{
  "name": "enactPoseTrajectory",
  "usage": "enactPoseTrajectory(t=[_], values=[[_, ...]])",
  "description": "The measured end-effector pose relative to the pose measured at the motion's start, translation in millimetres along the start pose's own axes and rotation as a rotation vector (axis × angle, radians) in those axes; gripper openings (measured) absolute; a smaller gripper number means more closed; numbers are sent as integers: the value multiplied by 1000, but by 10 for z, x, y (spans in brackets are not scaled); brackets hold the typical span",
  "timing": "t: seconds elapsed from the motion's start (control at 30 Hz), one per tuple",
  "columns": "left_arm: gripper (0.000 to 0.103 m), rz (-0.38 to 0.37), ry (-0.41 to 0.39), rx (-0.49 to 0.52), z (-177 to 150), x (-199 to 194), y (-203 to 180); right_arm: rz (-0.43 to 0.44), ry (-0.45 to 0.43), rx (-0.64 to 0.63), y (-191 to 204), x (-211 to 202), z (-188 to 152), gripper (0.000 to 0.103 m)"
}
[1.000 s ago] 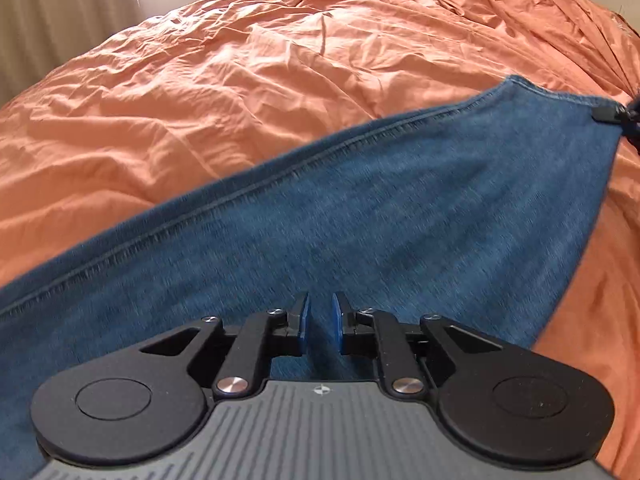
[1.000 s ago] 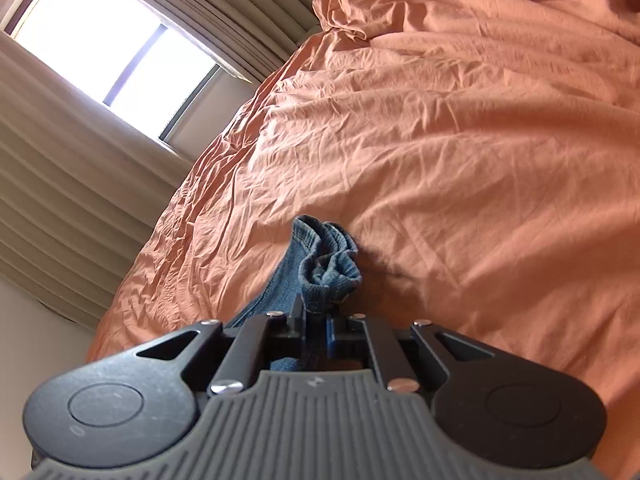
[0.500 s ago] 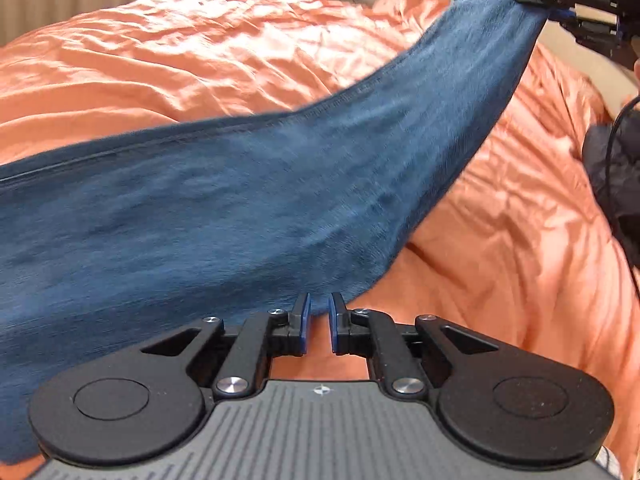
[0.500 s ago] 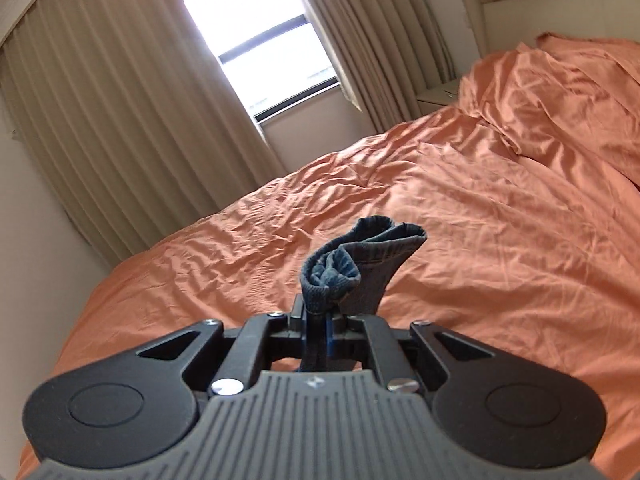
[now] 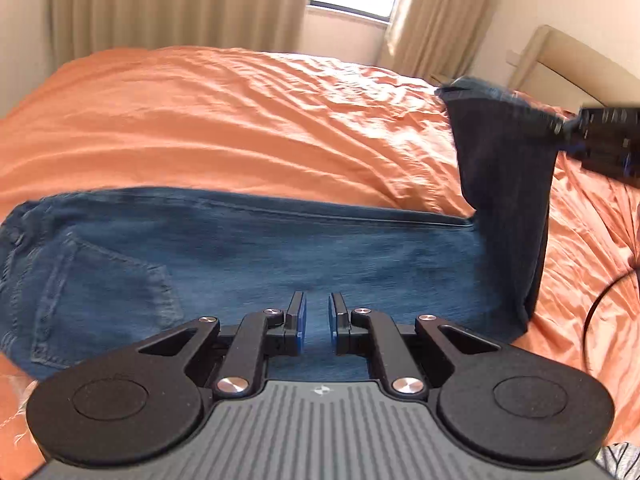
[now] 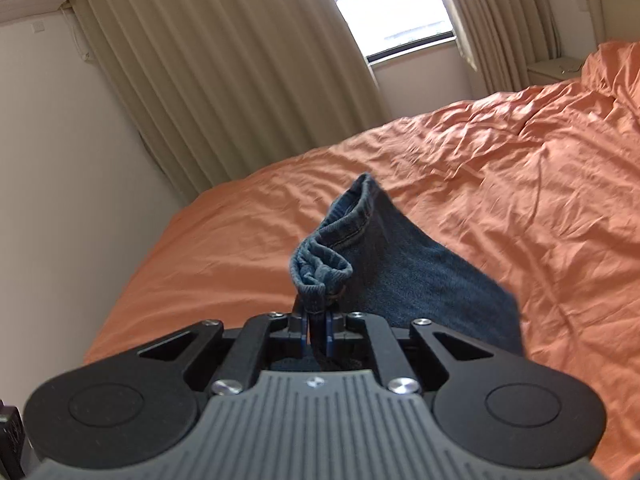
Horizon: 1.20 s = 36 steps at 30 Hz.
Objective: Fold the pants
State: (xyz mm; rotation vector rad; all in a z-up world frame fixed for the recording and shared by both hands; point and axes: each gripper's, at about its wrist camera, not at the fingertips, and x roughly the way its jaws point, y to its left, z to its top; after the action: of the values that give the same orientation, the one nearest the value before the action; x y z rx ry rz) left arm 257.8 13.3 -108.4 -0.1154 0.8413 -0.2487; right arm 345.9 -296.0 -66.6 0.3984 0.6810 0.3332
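Blue denim pants (image 5: 240, 248) lie across the orange bed (image 5: 240, 120), back pocket and waist to the left. One leg (image 5: 504, 184) is folded up and stands off the bed at the right, dark side towards me. My right gripper (image 5: 600, 144) holds its top corner. In the right wrist view that gripper (image 6: 317, 328) is shut on the bunched hem (image 6: 324, 268), with the leg hanging down to its right. My left gripper (image 5: 316, 320) hovers over the thigh, its jaws nearly together on denim at the leg's near edge.
Beige curtains (image 6: 220, 80) and a bright window (image 6: 392, 12) stand behind the bed. A headboard (image 5: 560, 52) is at the right, with a nightstand (image 6: 552, 68) beside it. A black cable (image 5: 600, 308) loops over the bed's right side. A wall (image 6: 60, 160) runs along the bed's left.
Both grippers have risen and swung left with the leg, lifting it off the bed and doubling it back over the pants. The pocket and waist have come into view.
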Motion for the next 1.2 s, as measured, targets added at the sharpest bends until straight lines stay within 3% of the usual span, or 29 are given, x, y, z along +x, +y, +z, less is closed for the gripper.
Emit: enactPoseTrajectory(t=[0.27,0.47,0.5,0.53,0.6,0.7,0.87,1.07,1.1,1.17,1.2], values=[[18,-45,35,-121,-282,76,507,3,247,-53,221,853,-1244,4],[40,-170,39,-230,-372,218,627,-20,306,-66,60,1048,-1572,9],[42,-189,38,-248,-359,259,629,-5,308,-64,42,1065,-1565,18],[46,-205,38,-266,-346,299,629,14,307,-60,44,1046,-1555,24],[51,-247,41,-311,-317,400,632,35,289,-66,70,958,-1517,48],[56,-294,36,-383,-247,581,632,52,203,-80,71,742,-1414,63],[60,-310,31,-403,-51,1004,561,-77,26,-104,-204,526,-1314,66],[58,-278,77,-441,56,1556,517,-96,-39,-34,-714,499,-1123,65],[56,-269,82,-438,61,1612,510,-110,-47,-26,-792,513,-1087,63],[32,-254,78,-416,61,1671,487,-143,-44,6,-938,532,-1031,58],[27,-250,68,-403,57,1668,471,-164,-38,22,-1007,537,-1001,52]])
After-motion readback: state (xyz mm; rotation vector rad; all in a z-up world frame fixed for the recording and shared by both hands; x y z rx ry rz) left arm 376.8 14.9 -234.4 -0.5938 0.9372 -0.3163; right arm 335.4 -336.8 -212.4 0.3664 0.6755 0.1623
